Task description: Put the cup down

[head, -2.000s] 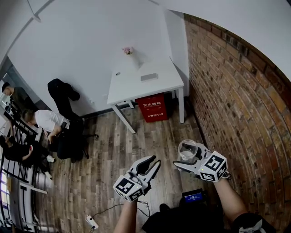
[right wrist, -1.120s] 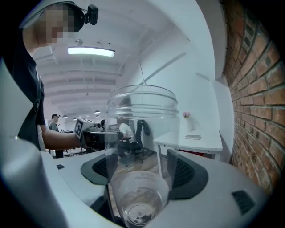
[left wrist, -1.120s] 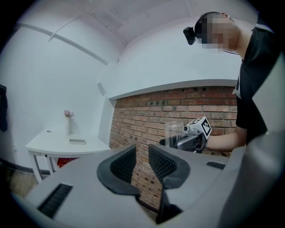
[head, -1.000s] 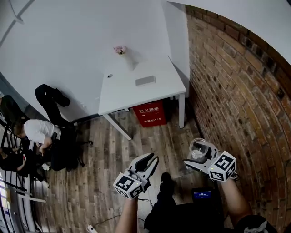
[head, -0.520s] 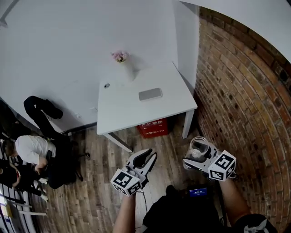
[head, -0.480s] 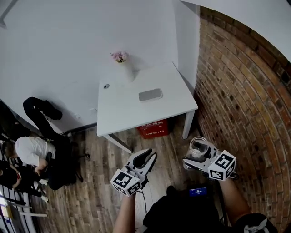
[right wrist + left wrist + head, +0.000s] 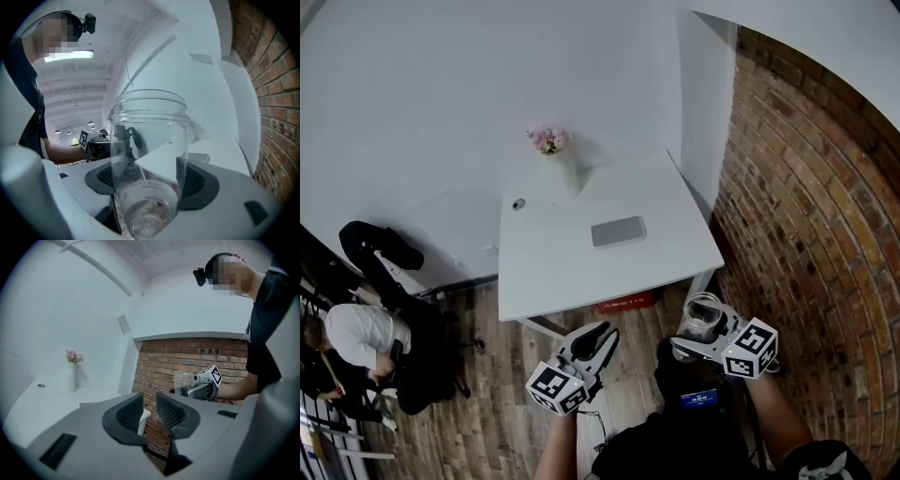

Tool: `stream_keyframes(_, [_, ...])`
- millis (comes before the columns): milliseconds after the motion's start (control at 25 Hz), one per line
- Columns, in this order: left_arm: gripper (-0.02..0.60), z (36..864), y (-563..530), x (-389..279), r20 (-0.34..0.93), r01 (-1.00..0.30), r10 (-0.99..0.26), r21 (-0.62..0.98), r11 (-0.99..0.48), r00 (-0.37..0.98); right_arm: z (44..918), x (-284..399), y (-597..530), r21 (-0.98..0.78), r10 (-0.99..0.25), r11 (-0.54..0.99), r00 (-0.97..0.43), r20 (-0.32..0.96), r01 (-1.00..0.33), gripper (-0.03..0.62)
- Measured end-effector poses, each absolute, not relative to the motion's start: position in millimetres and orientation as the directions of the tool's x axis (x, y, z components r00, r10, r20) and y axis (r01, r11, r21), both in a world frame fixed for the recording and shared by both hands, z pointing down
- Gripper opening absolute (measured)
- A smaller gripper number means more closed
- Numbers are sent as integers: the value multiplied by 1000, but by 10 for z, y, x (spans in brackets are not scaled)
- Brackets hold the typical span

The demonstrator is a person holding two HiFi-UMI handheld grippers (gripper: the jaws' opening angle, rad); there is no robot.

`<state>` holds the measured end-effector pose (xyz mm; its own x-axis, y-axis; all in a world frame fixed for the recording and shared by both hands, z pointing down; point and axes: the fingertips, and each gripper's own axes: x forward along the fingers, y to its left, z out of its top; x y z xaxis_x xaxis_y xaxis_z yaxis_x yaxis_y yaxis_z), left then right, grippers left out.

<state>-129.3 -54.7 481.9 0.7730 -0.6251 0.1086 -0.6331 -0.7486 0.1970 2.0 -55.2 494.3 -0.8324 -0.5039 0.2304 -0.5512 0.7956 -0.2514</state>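
Note:
A clear plastic cup (image 7: 701, 314) stands upright between the jaws of my right gripper (image 7: 698, 334), which is shut on its lower part. In the right gripper view the cup (image 7: 150, 159) fills the middle, with the white table's corner visible through it. The gripper hangs over the wooden floor just short of the table's (image 7: 581, 262) near right corner. My left gripper (image 7: 592, 341) is level with it to the left, by the table's near edge. Its pads (image 7: 129, 412) stand a narrow gap apart with nothing between them. The cup (image 7: 183, 379) also shows in the left gripper view.
On the table are a vase of pink flowers (image 7: 553, 155), a grey flat slab (image 7: 618, 231) and a small dark round thing (image 7: 517, 203). A red box (image 7: 623, 302) sits underneath. A brick wall (image 7: 806, 216) runs along the right. People sit at far left (image 7: 356, 333).
Both grippers have moved forward towards the table, which now lies much nearer and hides most of the red box. The cup stays in the right gripper's grip.

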Motion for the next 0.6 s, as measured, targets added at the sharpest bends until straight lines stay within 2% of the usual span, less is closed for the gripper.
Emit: stream_keyframes(600, [92,4780,-2689,-1201,174,-724,-702,166,-670,690,4884,-11,-2920,-283,-401,851,-895,195,-443,362])
